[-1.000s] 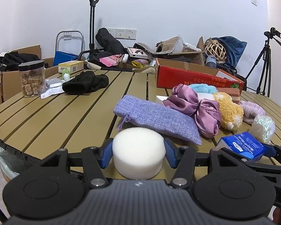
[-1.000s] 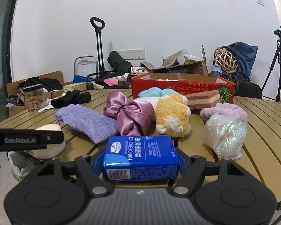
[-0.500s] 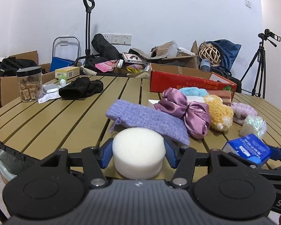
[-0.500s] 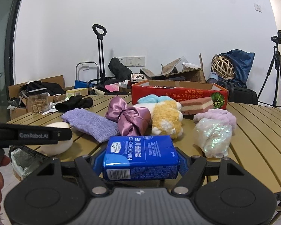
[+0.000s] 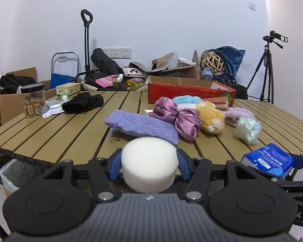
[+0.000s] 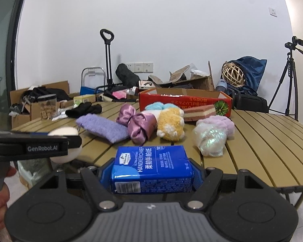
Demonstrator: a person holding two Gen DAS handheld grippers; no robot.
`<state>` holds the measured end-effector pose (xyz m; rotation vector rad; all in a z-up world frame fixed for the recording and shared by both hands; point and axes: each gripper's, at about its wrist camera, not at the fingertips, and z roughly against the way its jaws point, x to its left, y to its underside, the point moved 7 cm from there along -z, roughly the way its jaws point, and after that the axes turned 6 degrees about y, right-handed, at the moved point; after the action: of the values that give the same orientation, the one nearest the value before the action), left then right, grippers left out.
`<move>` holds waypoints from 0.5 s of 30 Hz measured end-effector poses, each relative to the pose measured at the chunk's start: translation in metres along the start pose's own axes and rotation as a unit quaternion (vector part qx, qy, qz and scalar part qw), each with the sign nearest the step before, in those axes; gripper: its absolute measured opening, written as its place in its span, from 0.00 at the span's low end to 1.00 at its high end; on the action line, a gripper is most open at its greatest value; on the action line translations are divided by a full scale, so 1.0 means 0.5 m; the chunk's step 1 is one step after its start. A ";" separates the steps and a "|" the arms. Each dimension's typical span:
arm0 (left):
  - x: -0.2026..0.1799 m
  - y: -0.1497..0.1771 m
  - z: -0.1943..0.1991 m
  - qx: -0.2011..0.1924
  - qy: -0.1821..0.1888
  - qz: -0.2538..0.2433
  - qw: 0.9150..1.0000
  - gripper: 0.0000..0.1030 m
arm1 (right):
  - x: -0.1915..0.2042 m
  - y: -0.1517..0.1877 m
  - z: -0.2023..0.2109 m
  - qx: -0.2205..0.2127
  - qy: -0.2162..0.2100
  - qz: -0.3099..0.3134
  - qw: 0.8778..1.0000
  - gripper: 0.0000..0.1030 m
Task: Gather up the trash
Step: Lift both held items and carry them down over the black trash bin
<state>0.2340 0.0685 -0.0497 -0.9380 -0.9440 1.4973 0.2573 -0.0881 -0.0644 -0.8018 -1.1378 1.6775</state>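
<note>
My left gripper [image 5: 149, 166] is shut on a round white sponge [image 5: 149, 164], held just off the near edge of the slatted table [image 5: 56, 133]. In the right wrist view the same sponge [image 6: 65, 131] shows at the left behind the left gripper's black arm. My right gripper [image 6: 151, 174] is shut on a blue tissue pack [image 6: 151, 167], which also appears at the lower right of the left wrist view as the tissue pack [image 5: 269, 159]. A lined trash bin [image 5: 16, 171] stands below the table's left corner, left of both grippers.
On the table lie a purple pouch [image 5: 141, 126], a satin bow [image 5: 177, 116], a yellow plush [image 5: 211, 117], an iridescent wrapper [image 5: 248, 128], a black cloth [image 5: 82, 102], a snack jar [image 5: 33, 99] and a red box [image 5: 189, 93]. A tripod [image 5: 266, 68] stands at the right.
Both grippers have drawn back from the table with their loads; the table edge and the bin under it now show more. Neither grip has changed.
</note>
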 end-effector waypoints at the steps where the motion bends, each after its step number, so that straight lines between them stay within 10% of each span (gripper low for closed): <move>1: -0.002 0.003 0.006 0.001 0.002 -0.001 1.000 0.56 | 0.000 0.006 0.008 0.004 0.001 0.003 1.000 0.70; 15: 0.001 0.101 0.062 0.065 0.011 -0.009 0.998 0.56 | 0.003 0.130 0.078 0.097 0.000 0.025 0.995 0.70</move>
<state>0.1866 0.0615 -0.0847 -0.8492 -0.8259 1.5117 0.2015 -0.1086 -0.1112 -0.7113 -0.9440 1.7993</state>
